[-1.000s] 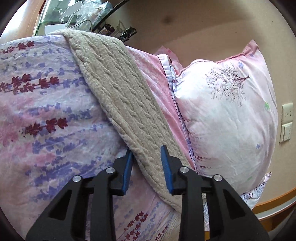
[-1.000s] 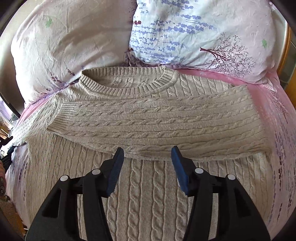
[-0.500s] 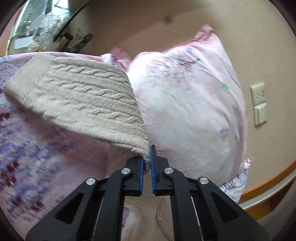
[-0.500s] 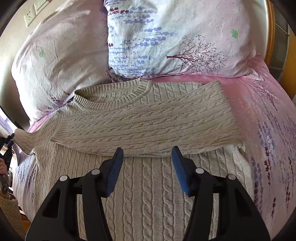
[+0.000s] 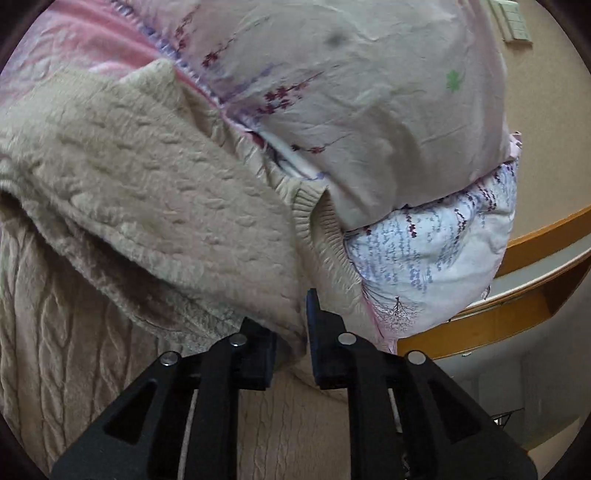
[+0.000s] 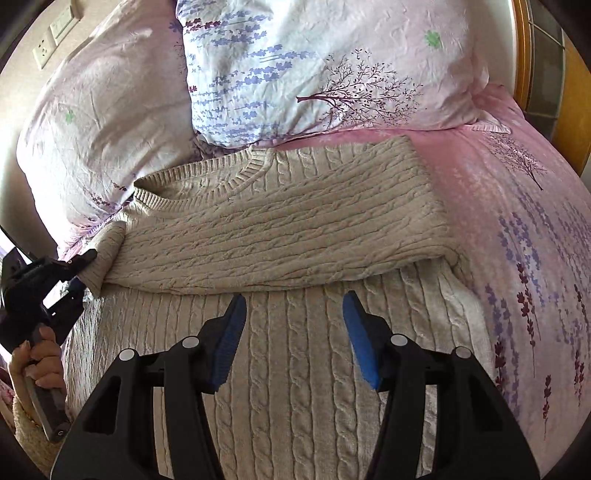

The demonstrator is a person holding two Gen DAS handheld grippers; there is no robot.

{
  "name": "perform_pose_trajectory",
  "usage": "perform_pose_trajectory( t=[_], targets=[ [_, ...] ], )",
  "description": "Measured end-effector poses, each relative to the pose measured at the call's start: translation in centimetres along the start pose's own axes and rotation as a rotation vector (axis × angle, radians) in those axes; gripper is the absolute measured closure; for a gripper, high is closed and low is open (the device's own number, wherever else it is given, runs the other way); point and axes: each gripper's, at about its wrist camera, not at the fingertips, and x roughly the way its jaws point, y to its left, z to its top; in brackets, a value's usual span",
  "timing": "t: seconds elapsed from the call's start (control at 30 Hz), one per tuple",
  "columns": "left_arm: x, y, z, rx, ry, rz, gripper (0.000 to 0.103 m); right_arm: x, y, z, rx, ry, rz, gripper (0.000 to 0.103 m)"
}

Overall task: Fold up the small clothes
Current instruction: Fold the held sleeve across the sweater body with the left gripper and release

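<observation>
A beige cable-knit sweater lies flat on the bed, collar toward the pillows. One sleeve is folded across the chest. The other sleeve is draped inward over the body. Its cuff end sits between the fingers of my left gripper, whose jaws are opening with the knit still in the gap. In the right wrist view that left gripper is at the left edge, held by a hand, its tip at the sleeve end. My right gripper hovers open over the sweater's body, holding nothing.
Two floral pillows lean up just behind the collar. The pink and lavender bedspread extends to the right of the sweater. A wooden bed frame and a beige wall with sockets lie beyond.
My left gripper shut on the sleeve, carried it across over the sweater toward the collar, and its jaws have now parted again. The right gripper drifted slightly and stayed open.
</observation>
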Motion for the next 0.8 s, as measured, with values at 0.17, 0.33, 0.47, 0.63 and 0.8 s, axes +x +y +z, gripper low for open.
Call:
perform_pose_trajectory(
  t=[0.17,0.33,0.47,0.63,0.8],
  targets=[
    [-4.0,2.0,1.8,-0.08,-0.122,0.025,0.063,0.0,-0.7,-0.1,0.019,-0.002,0.003,0.047],
    [-7.1,3.9,4.1,-0.168,-0.234,0.037,0.085,0.1,-0.8,-0.3,0.02,-0.003,0.02,0.047],
    [-6.5,1.2,4.3,-0.091,-0.238,-0.013,0.095,-0.3,-1.4,-0.4,0.027,-0.017,0.025,0.047],
    [-2.5,-6.5,1.5,0.151,-0.155,-0.108,0.096,-1.4,-2.9,-0.4,0.049,-0.063,0.014,0.047],
    [4.9,-12.7,-4.5,0.458,0.039,-0.035,0.092,-1.9,-5.0,-0.1,0.09,-0.078,-0.013,0.047]
  ],
)
